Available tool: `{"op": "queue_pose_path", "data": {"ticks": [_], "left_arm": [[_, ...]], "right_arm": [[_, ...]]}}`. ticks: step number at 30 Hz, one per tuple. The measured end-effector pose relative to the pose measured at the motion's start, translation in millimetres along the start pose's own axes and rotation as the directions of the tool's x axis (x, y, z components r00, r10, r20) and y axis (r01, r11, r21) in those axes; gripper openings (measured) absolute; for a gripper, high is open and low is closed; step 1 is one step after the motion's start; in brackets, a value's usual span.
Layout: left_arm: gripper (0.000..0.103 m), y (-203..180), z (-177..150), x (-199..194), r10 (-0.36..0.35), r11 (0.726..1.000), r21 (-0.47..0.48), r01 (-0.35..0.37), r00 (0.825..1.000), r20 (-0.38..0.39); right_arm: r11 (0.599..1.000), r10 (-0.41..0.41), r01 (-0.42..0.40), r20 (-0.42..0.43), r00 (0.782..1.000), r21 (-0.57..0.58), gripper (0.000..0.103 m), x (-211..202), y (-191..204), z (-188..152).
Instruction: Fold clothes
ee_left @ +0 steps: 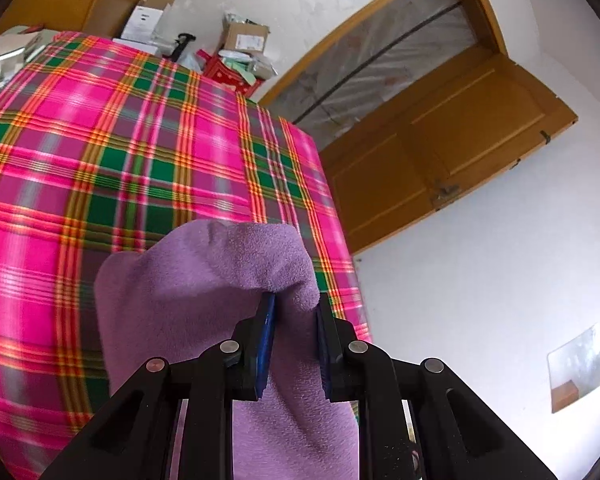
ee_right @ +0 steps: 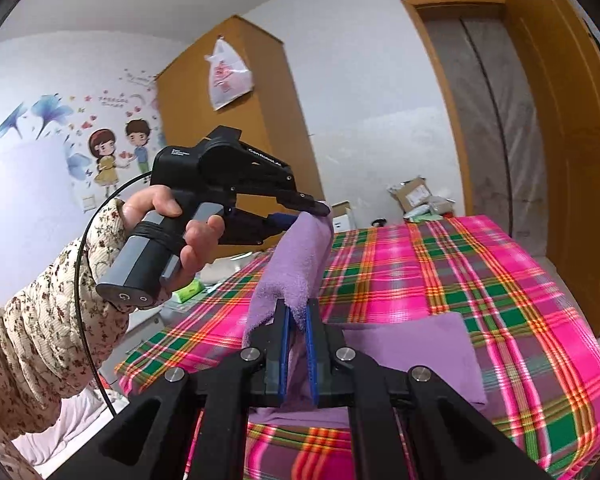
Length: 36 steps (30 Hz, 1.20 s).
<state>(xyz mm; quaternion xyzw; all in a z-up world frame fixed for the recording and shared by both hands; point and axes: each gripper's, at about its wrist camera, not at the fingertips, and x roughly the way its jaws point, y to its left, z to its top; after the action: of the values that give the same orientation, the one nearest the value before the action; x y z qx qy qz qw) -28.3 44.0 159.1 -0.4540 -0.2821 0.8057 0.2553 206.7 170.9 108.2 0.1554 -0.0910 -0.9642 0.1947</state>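
Note:
A purple fleece cloth (ee_right: 296,264) is lifted above a bed spread with a pink, green and orange plaid sheet (ee_right: 480,272). My right gripper (ee_right: 298,312) is shut on one part of the cloth's upper edge. My left gripper (ee_right: 320,210), held by a hand in a floral sleeve, is shut on another part of that edge higher up. In the left wrist view the purple cloth (ee_left: 204,300) bunches around the left gripper (ee_left: 296,300), whose blue pads clamp a fold. Part of the cloth lies flat on the sheet (ee_left: 140,160) to the right of my right gripper.
A wooden wardrobe (ee_right: 236,120) with a white plastic bag hung on it stands behind the bed. Cardboard boxes (ee_left: 246,38) pile at the bed's far end. An open wooden door (ee_left: 460,152) and plastic-covered doorway are to the right.

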Motion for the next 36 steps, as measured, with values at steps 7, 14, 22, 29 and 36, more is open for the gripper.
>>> {"op": "queue_pose_path", "data": {"ticks": [7, 14, 22, 29, 36], "left_arm": [[0.019, -7, 5, 41, -0.013, 1.000, -0.001, 0.013, 0.999, -0.044], [0.019, -9, 4, 79, -0.005, 1.000, 0.009, 0.006, 0.997, -0.079], [0.019, 4, -5, 122, 0.002, 1.000, -0.011, -0.004, 0.988, -0.154], [0.019, 18, -18, 114, -0.019, 1.000, 0.008, 0.021, 0.988, -0.155], [0.018, 46, -43, 81, -0.011, 1.000, 0.002, 0.012, 0.993, -0.122]], "right_arm": [[0.998, -0.056, 0.057, -0.015, 0.998, 0.040, 0.008, 2, -31, -8], [0.990, -0.104, 0.108, -0.047, 0.993, 0.091, 0.007, 6, -62, -19], [0.982, -0.135, 0.146, -0.096, 0.986, 0.119, 0.006, 10, -87, -38], [0.979, -0.116, 0.144, -0.184, 0.976, 0.144, 0.007, 13, -102, -64], [0.966, -0.021, 0.079, -0.229, 0.973, 0.245, 0.021, 6, -125, -64]]}}
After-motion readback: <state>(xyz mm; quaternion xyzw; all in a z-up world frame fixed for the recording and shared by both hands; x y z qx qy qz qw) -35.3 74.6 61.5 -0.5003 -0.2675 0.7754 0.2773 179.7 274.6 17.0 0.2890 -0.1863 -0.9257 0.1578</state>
